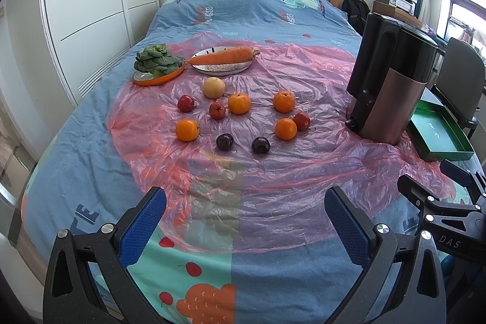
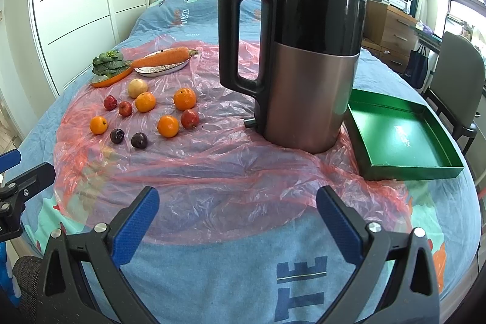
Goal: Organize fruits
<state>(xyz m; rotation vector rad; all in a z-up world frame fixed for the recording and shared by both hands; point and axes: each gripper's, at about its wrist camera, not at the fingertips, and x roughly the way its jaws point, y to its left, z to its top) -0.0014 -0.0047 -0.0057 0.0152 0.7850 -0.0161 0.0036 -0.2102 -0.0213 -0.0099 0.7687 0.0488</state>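
While both the left tongs (image 1: 246, 202) and the right tongs (image 2: 238, 202) hover spread wide and empty above the bed (image 1: 76, 126), the fruits lie loose on a pink plastic sheet (image 1: 303, 172). Four oranges (image 1: 239, 103), three small red fruits (image 1: 186, 103), two dark plums (image 1: 224, 141) and one pale round fruit (image 1: 214, 87) sit left of the kettle (image 2: 306, 66). Right of it rests an empty green tray (image 2: 401, 138).

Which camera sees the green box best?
The right wrist view. There the green box shows whole, with all four walls and its bare inside, lying beside the kettle. In the left wrist view the green box sits at the edge, with its near corner behind the kettle.
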